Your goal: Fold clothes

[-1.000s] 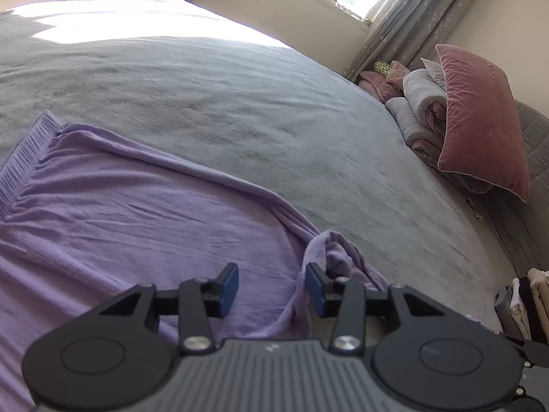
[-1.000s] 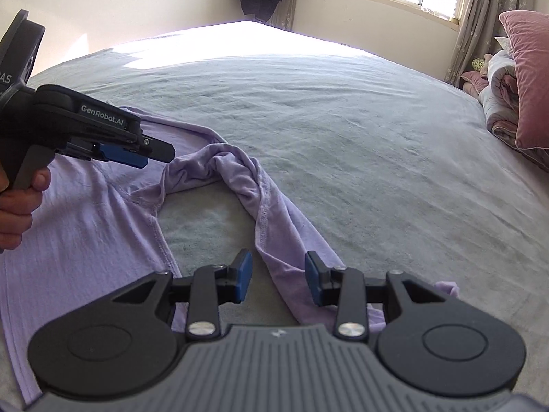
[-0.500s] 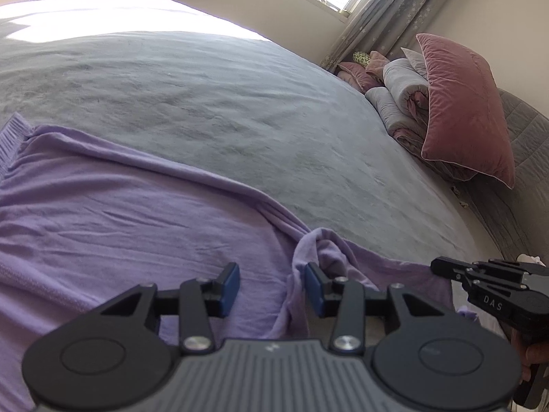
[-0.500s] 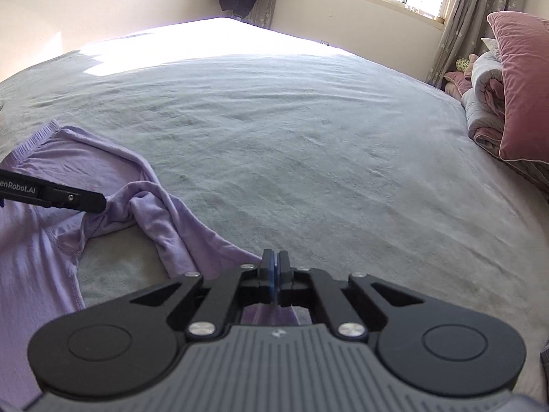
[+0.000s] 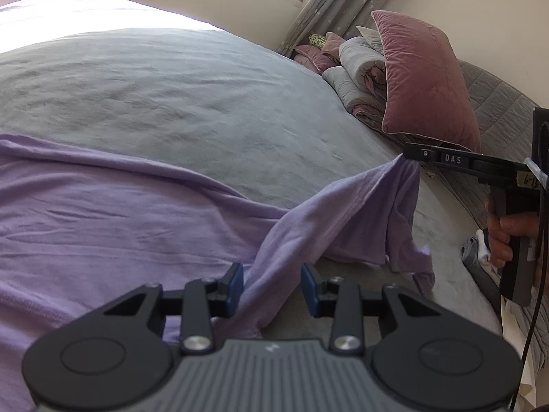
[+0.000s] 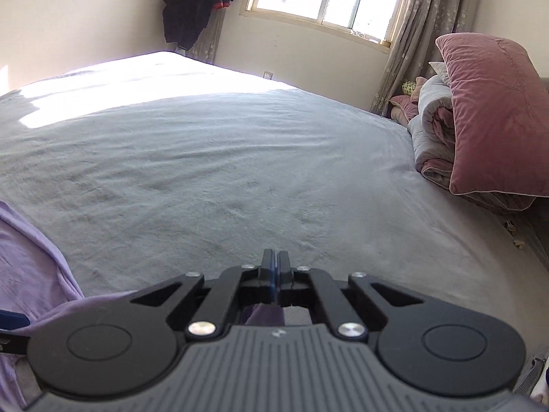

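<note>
Two grippers on one lilac garment (image 5: 103, 213), spread over the near-left part of the grey bed (image 5: 178, 103). Right gripper (image 5: 410, 152) is clamped on a sleeve end (image 5: 394, 185), held off the bed towards the headboard edge. Left gripper (image 5: 272, 285) is closing, the sleeve's base running between its pads but apparently not pinched yet. Step looks like straightening the sleeve before folding. Next probably needs the left to pin, then the right to lay the sleeve across the body. No containers visible.
</note>
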The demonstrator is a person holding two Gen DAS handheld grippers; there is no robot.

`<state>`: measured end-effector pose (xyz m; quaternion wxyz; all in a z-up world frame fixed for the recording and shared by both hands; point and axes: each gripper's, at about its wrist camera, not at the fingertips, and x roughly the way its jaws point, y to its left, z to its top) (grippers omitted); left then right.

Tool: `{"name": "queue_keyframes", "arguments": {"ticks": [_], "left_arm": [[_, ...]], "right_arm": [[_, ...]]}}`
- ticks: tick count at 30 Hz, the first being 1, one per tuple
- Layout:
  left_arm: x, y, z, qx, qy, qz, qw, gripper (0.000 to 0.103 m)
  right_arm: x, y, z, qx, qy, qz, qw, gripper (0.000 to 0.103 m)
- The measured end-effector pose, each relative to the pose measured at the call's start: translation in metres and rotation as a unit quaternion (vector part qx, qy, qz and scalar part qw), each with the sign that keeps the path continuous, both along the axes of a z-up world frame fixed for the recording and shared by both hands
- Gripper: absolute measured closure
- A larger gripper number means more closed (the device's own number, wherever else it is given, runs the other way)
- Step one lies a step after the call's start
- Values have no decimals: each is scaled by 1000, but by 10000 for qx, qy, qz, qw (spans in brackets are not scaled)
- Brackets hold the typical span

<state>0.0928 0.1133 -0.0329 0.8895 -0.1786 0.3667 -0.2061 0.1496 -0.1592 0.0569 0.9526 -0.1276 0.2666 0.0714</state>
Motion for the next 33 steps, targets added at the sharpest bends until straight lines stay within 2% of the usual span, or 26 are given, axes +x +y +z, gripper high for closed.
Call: {"name": "queue_keyframes", "arguments": {"ticks": [4, 8, 14, 17, 25, 27, 28, 33], "left_arm": [[0, 8, 3, -201, 14, 54, 9998, 68], [-1, 11, 7, -320, 15, 105, 9994, 67], [-4, 8, 10, -239, -22, 81, 9997, 67], [-6, 7, 12, -208, -30, 77, 9998, 67], [-10, 4, 12, -116, 22, 68, 9999, 67], [-11, 4, 11, -108, 40, 70, 9999, 67], [-11, 5, 11, -107, 49, 73, 9999, 67], [-10, 7, 12, -168, 73, 116, 9998, 67]], "right_arm": [[-34, -4, 17, 146, -83, 211, 9996, 103], [-77, -6, 18, 276, 53, 431, 9987, 103], [-140, 6, 0, 250, 520, 809, 9950, 103], [-160, 16, -19, 223, 866, 972, 9912, 103], [-162, 38, -74, 295, 1782, 1004, 9784, 101], [-158, 40, -72, 294, 1806, 999, 9780, 100], [-157, 41, -70, 295, 1813, 996, 9779, 93], [-144, 36, -45, 225, 1498, 841, 9849, 86]]}}
